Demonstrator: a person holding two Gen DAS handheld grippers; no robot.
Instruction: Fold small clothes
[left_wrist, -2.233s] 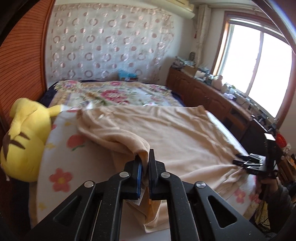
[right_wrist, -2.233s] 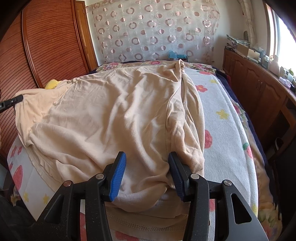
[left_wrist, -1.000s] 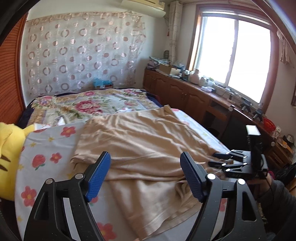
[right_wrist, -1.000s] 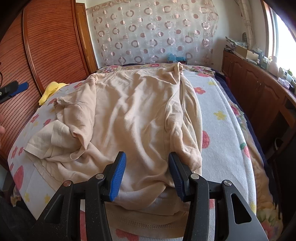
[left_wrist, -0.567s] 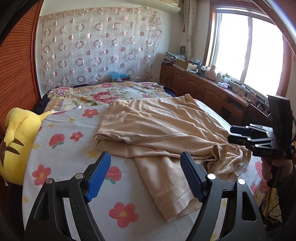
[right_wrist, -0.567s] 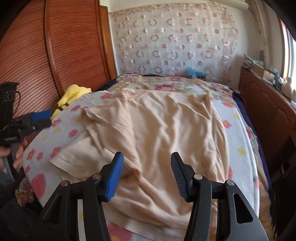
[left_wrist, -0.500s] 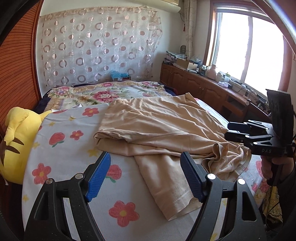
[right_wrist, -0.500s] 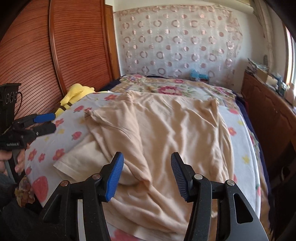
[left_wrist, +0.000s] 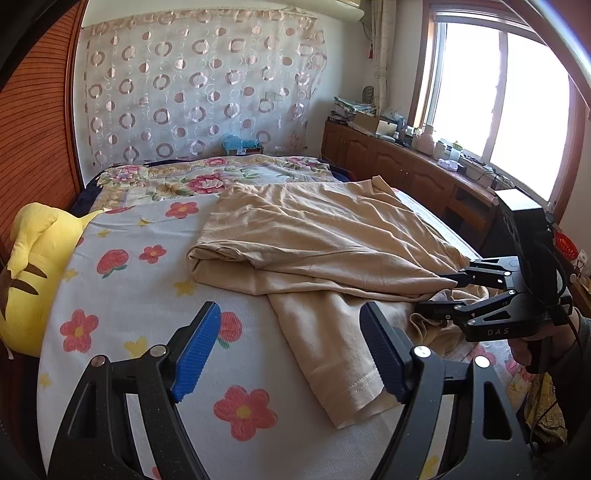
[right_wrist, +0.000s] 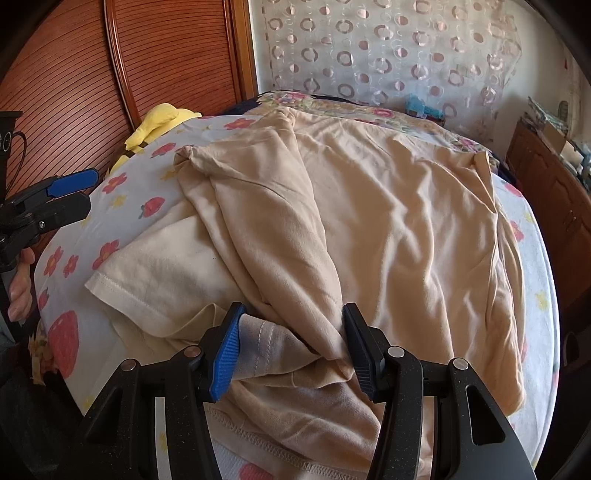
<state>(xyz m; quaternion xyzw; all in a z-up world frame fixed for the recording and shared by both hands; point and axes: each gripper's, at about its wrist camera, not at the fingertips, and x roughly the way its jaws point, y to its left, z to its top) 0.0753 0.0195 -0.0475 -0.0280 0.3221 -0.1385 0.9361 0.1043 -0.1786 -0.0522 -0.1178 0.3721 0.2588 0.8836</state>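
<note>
A beige garment (left_wrist: 325, 240) lies on the flowered bed sheet (left_wrist: 140, 288), one side folded over onto itself, a sleeve (left_wrist: 343, 354) sticking out toward the near edge. In the right wrist view the garment (right_wrist: 388, 229) fills the bed. My left gripper (left_wrist: 291, 350) is open and empty above the sheet, left of the sleeve; it also shows at the left of the right wrist view (right_wrist: 66, 195). My right gripper (right_wrist: 291, 350) is open, its jaws either side of a bunched fold at the garment's near edge; it also shows in the left wrist view (left_wrist: 439, 295).
A yellow plush toy (left_wrist: 33, 269) lies at the bed's left side by the wooden wardrobe (right_wrist: 110, 74). A floral quilt (left_wrist: 207, 177) covers the far bed. Wooden cabinets (left_wrist: 406, 166) with clutter run under the window on the right.
My left gripper let go of the garment's corner after carrying it across, then opened and drew back. My right gripper drew back, then came forward around the bunched near edge.
</note>
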